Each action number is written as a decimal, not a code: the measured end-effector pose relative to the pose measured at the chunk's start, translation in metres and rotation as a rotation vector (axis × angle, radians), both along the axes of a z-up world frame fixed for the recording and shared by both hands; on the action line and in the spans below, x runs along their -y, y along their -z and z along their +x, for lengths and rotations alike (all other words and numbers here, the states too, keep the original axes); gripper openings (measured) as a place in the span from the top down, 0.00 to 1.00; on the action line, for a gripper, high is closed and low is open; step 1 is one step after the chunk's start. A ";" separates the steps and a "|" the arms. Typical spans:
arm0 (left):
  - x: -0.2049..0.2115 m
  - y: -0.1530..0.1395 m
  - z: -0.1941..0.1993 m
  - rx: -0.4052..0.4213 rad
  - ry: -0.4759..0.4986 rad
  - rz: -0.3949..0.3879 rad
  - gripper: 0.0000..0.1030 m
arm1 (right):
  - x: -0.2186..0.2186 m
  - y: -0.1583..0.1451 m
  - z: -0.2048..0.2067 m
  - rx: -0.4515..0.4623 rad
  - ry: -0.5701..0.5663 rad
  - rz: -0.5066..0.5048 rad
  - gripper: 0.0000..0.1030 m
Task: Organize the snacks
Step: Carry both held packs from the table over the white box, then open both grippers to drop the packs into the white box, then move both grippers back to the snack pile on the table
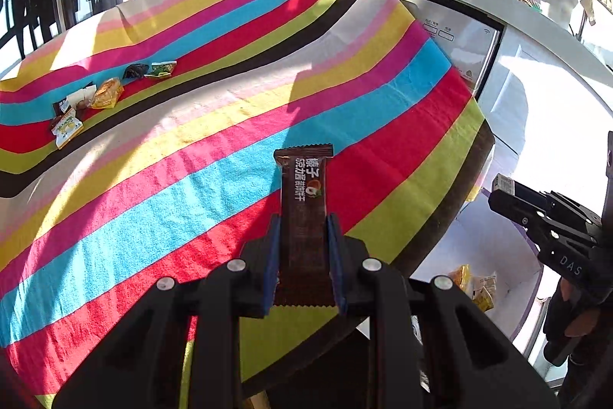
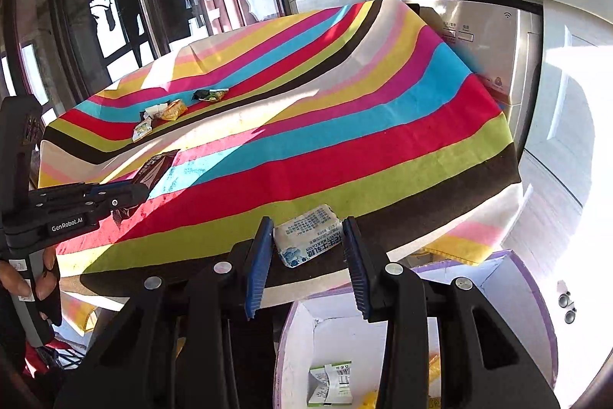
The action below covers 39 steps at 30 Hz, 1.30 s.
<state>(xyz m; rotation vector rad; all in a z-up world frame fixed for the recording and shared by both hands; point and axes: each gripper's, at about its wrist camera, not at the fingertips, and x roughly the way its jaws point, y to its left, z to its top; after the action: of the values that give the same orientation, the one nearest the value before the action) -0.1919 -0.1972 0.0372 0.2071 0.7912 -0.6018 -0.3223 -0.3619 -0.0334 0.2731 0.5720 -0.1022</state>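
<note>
My left gripper (image 1: pixel 302 223) is shut on a brown chocolate wafer bar (image 1: pixel 302 186), which sticks out forward above the striped tablecloth (image 1: pixel 172 198). In the right wrist view the same gripper (image 2: pixel 128 196) comes in from the left with the bar (image 2: pixel 157 163) in it. My right gripper (image 2: pixel 306 240) is shut on a white and blue milk candy packet (image 2: pixel 308 236), near the table's front edge. Below it stands a white box with a purple rim (image 2: pixel 486 275) holding a green and white packet (image 2: pixel 329 382). The left wrist view shows the right gripper (image 1: pixel 505 192) over that box (image 1: pixel 498 248).
A pile of several small snack packets (image 1: pixel 95 94) (image 2: pixel 172 110) lies far back on the left of the table. A steel appliance (image 2: pixel 479 37) and white cabinets stand behind the table. Glass doors are at the left. A hand (image 2: pixel 42 278) grips the left tool.
</note>
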 end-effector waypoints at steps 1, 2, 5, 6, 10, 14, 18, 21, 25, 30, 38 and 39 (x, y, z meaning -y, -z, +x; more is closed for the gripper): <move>0.008 -0.001 -0.004 -0.005 0.024 -0.002 0.78 | 0.006 0.002 -0.005 -0.002 0.018 0.004 0.64; 0.017 -0.001 -0.009 -0.013 0.050 -0.003 0.78 | 0.012 0.004 -0.009 -0.004 0.036 0.009 0.64; 0.044 0.001 -0.022 -0.043 0.130 0.001 0.78 | 0.028 0.011 -0.023 -0.010 0.082 0.023 0.64; 0.054 0.003 -0.027 -0.050 0.156 0.009 0.78 | 0.033 0.014 -0.027 -0.013 0.095 0.027 0.64; 0.088 0.017 -0.046 -0.100 0.259 0.036 0.78 | 0.051 0.028 -0.044 -0.042 0.152 0.028 0.64; 0.119 0.038 -0.068 -0.136 0.350 0.085 0.78 | 0.066 0.045 -0.058 -0.070 0.203 0.045 0.64; 0.140 0.056 -0.081 -0.167 0.426 0.131 0.78 | 0.076 0.056 -0.071 -0.087 0.244 0.041 0.64; 0.153 0.067 -0.089 -0.192 0.468 0.165 0.78 | 0.080 0.061 -0.073 -0.103 0.261 0.029 0.64; 0.165 0.077 -0.094 -0.211 0.496 0.191 0.77 | 0.086 0.066 -0.075 -0.114 0.278 0.038 0.64; 0.166 0.077 -0.105 -0.218 0.548 0.163 0.66 | 0.092 0.069 -0.077 -0.135 0.312 0.039 0.60; 0.147 0.063 -0.101 -0.171 0.505 0.099 0.04 | 0.093 0.066 -0.077 -0.113 0.324 0.069 0.37; 0.143 0.062 -0.098 -0.174 0.488 0.093 0.03 | 0.091 0.066 -0.075 -0.112 0.316 0.071 0.36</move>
<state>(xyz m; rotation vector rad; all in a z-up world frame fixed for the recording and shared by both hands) -0.2896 -0.3404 -0.0248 0.4445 0.9449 -1.0545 -0.3977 -0.4527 -0.0993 0.4275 0.6412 -0.4056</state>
